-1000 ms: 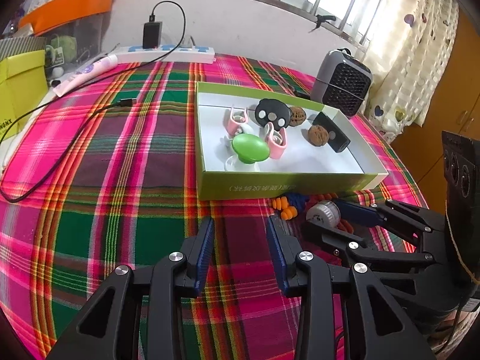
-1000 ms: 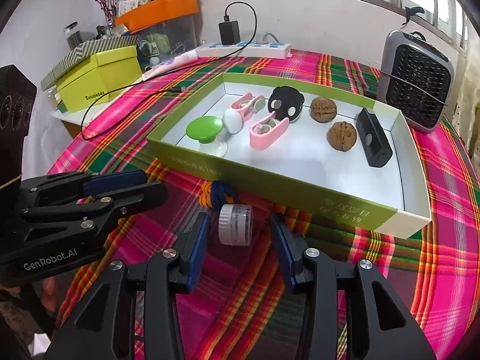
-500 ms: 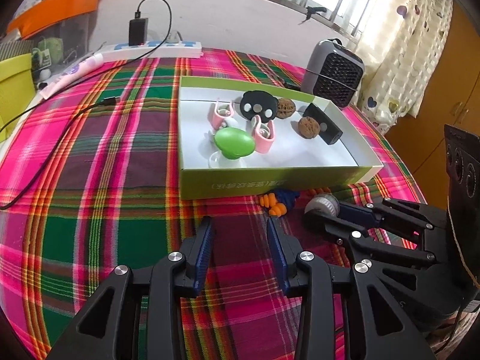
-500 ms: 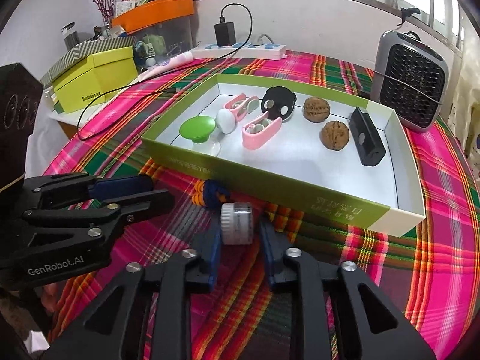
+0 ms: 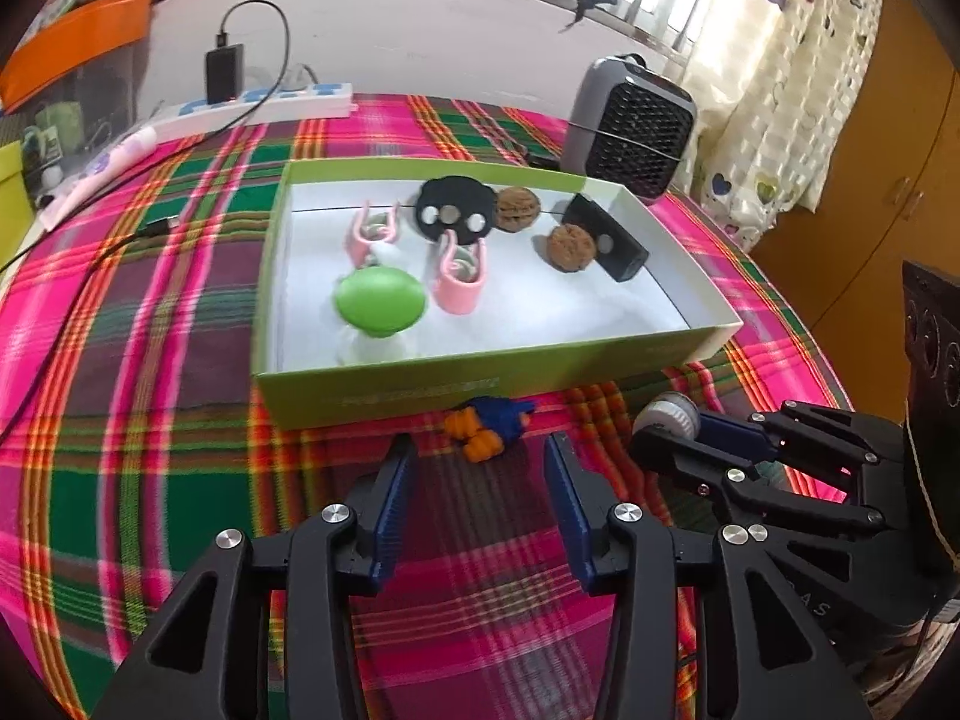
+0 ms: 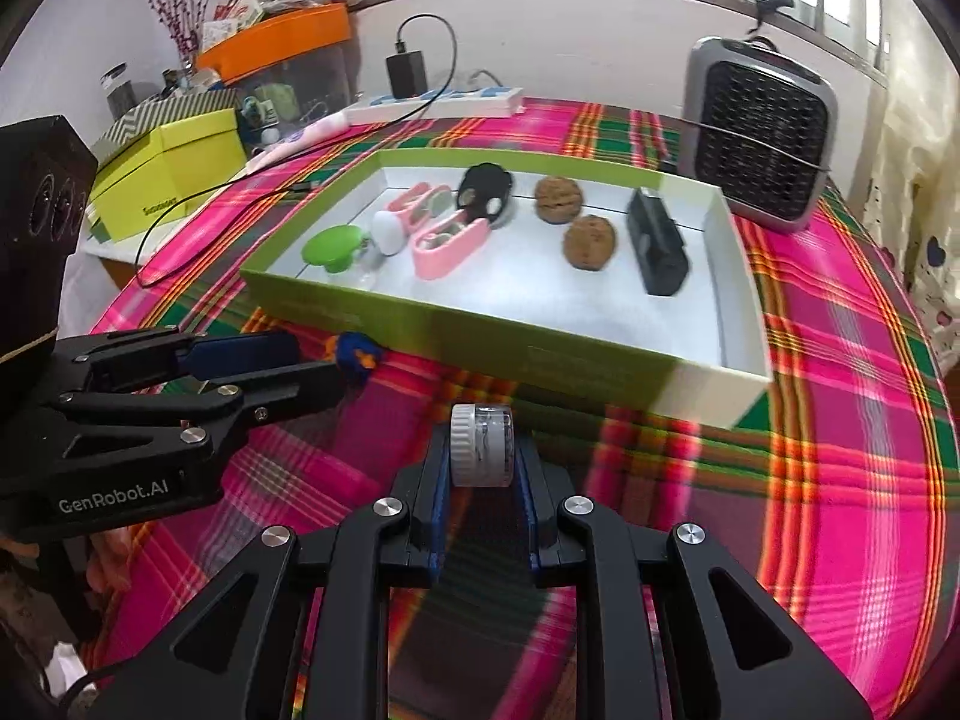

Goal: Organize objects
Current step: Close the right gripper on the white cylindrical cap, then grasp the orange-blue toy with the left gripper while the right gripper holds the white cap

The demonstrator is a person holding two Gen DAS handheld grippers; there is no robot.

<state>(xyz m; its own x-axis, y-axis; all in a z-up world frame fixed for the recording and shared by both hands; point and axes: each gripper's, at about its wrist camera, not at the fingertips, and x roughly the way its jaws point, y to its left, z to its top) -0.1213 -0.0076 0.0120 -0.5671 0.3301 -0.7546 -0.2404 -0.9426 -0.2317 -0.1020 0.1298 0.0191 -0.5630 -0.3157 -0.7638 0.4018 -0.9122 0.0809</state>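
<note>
Inside the green tray point(image 6: 456, 333): two walnuts point(image 6: 558, 199), two pink clips point(image 6: 447, 246), one green knob point(image 6: 332, 246), one white ball point(image 6: 389, 230), two black items point(image 6: 656, 243) (one round, one boxy), just outside its near wall one small jar point(image 6: 482, 444), one blue-orange toy point(image 5: 489, 421).

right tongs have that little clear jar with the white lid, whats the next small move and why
Probably lift the right tongs and carry the small clear jar forward over the near wall of the green box. The tongs are shut on the jar, the box sits just ahead, and bare white floor shows near the walnuts. The left tongs are open, near the blue and orange toy.
</note>
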